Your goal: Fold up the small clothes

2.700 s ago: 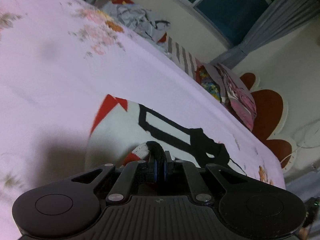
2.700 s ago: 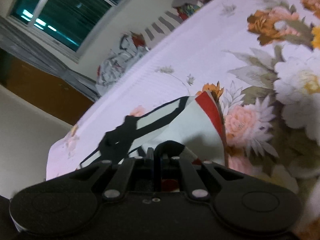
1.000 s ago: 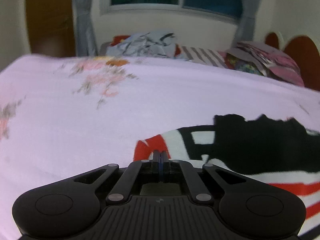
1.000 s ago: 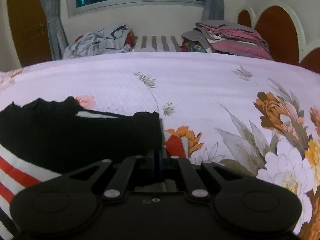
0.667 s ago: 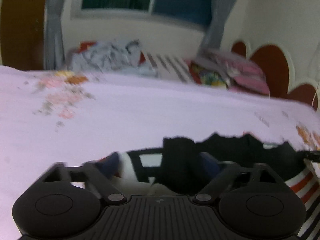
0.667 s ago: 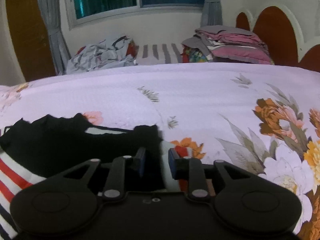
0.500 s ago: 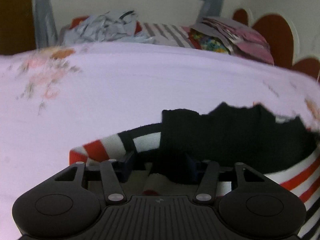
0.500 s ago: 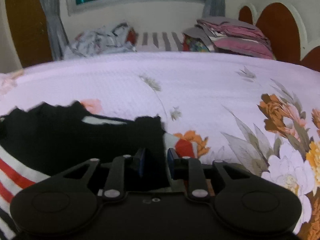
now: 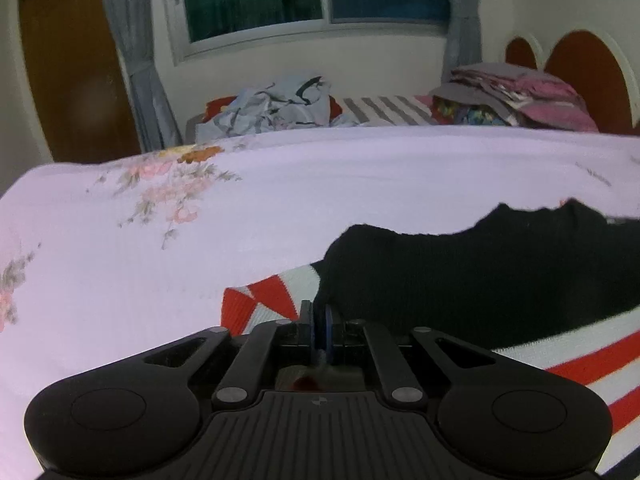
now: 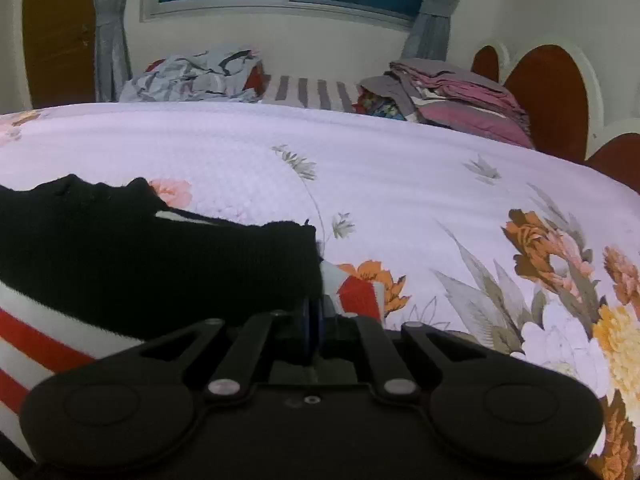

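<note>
Item: small knitted garment [image 9: 500, 276], black panel over white with red and black stripes, lying on the floral bedspread [image 9: 280, 208] in the near part of the bed. Left wrist view: the left gripper [image 9: 319, 320] has just been closing after a brief opening; its jaws now stand together, pinching the left edge of the garment where the black panel meets the red-and-white corner. The garment runs off toward the right of the view, long axis crosswise to the gripper's line, black upper edge facing the far side of the bed. Right wrist view: the right gripper [image 10: 312, 316] has likewise just been closing and is clamped on the opposite, right edge of the garment [image 10: 152, 256], beside a red patch; here the cloth stretches away to the left. Step in hand, by judgement: a fresh two-point grip for a fold, each end taken. Next move calls for lifting both ends evenly and carrying them together, away over the cloth or back toward the holder, keeping the span taut so the fold line lies straight. Background: crumpled clothes [image 10: 192, 76] and a folded stack [image 10: 452, 92] at the far edge.
</note>
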`<action>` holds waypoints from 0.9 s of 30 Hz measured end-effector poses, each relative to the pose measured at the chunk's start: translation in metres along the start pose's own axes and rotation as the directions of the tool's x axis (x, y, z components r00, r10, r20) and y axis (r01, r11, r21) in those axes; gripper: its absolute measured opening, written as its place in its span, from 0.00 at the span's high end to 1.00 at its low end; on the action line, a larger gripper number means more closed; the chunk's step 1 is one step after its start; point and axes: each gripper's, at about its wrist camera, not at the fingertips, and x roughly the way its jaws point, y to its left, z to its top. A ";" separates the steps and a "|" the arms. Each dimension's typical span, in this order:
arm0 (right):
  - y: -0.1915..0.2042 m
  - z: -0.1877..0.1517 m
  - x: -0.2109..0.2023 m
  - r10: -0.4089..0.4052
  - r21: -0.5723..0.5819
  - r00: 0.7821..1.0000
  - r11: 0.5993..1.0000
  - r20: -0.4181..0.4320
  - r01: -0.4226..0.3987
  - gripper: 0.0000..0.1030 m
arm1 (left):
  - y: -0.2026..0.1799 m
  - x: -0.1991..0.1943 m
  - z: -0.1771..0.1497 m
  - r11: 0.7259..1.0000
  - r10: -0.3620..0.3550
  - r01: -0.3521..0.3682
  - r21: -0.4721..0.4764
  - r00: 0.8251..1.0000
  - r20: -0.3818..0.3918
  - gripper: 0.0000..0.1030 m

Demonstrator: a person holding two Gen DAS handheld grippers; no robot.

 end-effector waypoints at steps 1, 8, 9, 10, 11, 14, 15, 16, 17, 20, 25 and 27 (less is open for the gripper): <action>0.001 0.001 -0.002 -0.006 0.000 1.000 1.000 0.000 0.006 0.92 | 0.002 0.000 0.002 1.000 -0.005 0.005 0.000 1.000 0.000 0.94; 0.040 0.018 -0.041 0.148 -0.017 0.985 0.989 0.092 -0.147 0.62 | -0.010 -0.048 0.028 0.993 -0.110 0.115 -0.030 0.985 0.133 0.25; 0.052 0.019 -0.039 0.174 -0.027 0.981 0.985 0.081 -0.172 0.63 | -0.024 -0.049 0.031 0.987 -0.158 0.158 0.004 0.980 0.124 0.25; 0.065 0.020 -0.034 0.202 -0.027 0.978 0.979 0.061 -0.200 0.63 | -0.041 -0.047 0.034 0.978 -0.207 0.203 0.049 0.973 0.101 0.25; 0.077 0.022 -0.029 0.220 -0.018 0.975 0.975 0.041 -0.219 0.62 | -0.059 -0.043 0.034 0.970 -0.235 0.228 0.087 0.969 0.071 0.25; 0.101 0.020 -0.016 0.256 -0.034 0.967 0.966 -0.014 -0.256 0.61 | -0.092 -0.027 0.027 0.950 -0.277 0.277 0.146 0.961 -0.018 0.25; 0.102 0.018 -0.015 0.254 -0.049 0.967 0.966 -0.019 -0.254 0.60 | -0.093 -0.020 0.025 0.946 -0.281 0.285 0.153 0.958 -0.052 0.25; 0.099 0.017 -0.015 0.250 -0.069 0.968 0.966 -0.023 -0.251 0.60 | -0.091 -0.019 0.020 0.945 -0.279 0.286 0.158 0.958 -0.069 0.25; 0.091 0.015 -0.017 0.224 -0.091 0.974 0.970 -0.029 -0.226 0.60 | -0.082 -0.022 0.015 0.951 -0.263 0.267 0.158 0.964 -0.042 0.25; 0.052 0.003 -0.020 0.033 -0.127 0.999 0.991 -0.039 -0.038 0.60 | -0.042 -0.026 -0.001 0.985 -0.081 0.081 0.150 0.997 -0.007 0.25; 0.032 0.010 -0.039 0.021 -0.056 1.000 0.998 -0.006 -0.021 0.63 | -0.029 -0.048 0.000 0.992 -0.074 0.069 0.107 0.997 0.037 0.25; 0.046 0.011 -0.058 0.115 -0.022 0.992 0.993 0.050 -0.114 0.62 | -0.039 -0.064 0.003 0.989 -0.139 0.134 0.066 0.988 0.072 0.25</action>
